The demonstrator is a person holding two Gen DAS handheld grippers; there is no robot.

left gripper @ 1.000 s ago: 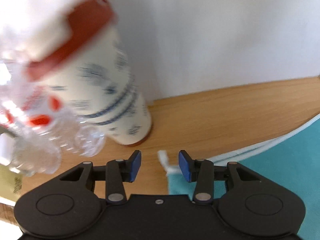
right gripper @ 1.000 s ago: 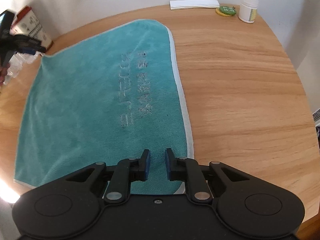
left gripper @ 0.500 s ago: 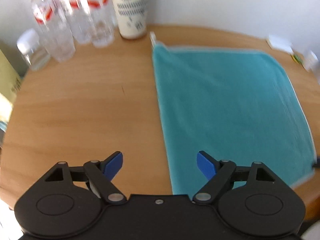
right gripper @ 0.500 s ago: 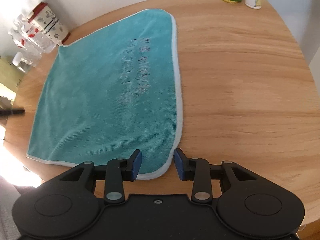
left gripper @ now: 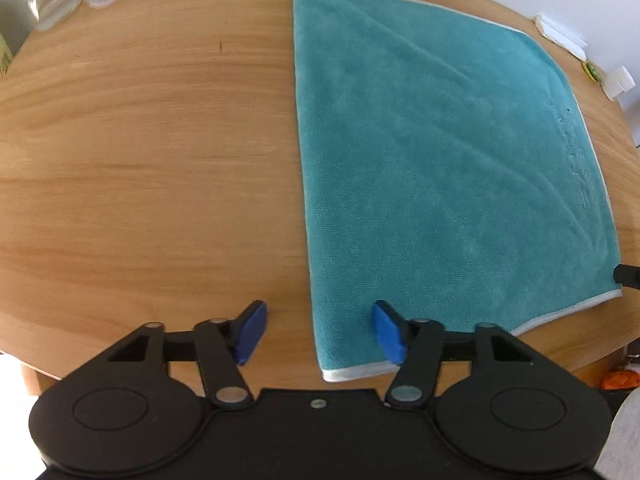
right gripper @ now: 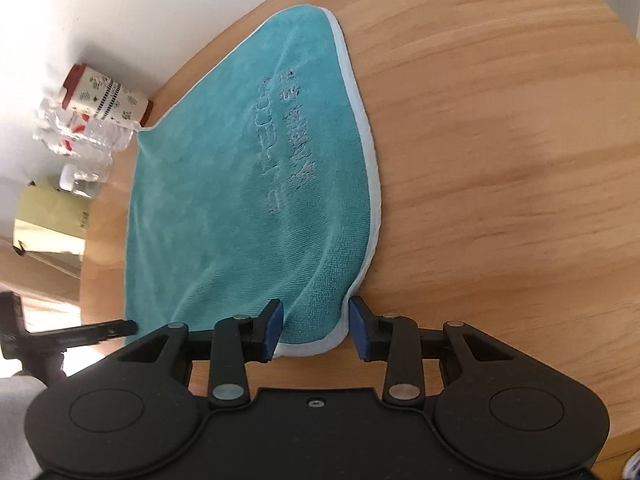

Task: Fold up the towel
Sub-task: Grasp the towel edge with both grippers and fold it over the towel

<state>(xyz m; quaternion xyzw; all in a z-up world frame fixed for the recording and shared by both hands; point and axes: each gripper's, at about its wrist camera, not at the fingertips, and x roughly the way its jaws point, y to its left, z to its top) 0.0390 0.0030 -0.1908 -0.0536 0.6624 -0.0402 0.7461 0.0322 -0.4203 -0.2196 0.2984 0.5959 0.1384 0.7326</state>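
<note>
A teal towel [left gripper: 440, 160] with pale edging lies spread flat on the round wooden table [left gripper: 140, 160]. My left gripper [left gripper: 320, 332] is open wide, and the towel's near left corner lies between its blue pads without touching them. In the right wrist view the towel [right gripper: 240, 200] shows embossed lettering. My right gripper [right gripper: 316, 330] is open around the near right corner, where the cloth is slightly rumpled. The left gripper's finger [right gripper: 100, 330] pokes in at the left of that view. A black tip of the right gripper [left gripper: 628, 274] shows at the towel's right edge.
At the table's far left stand a red-lidded canister [right gripper: 104, 98], clear plastic bottles [right gripper: 76, 136] and a glass jar [left gripper: 48, 4]. Folded white paper [left gripper: 560, 36], a green lid [left gripper: 592, 72] and a small white jar [left gripper: 620, 82] sit far right. Bare wood [right gripper: 500, 160] flanks the towel.
My left gripper has pulled back from the far corner by the canister to the near left corner and has opened wider. My right gripper has opened and backed to the near right corner.
</note>
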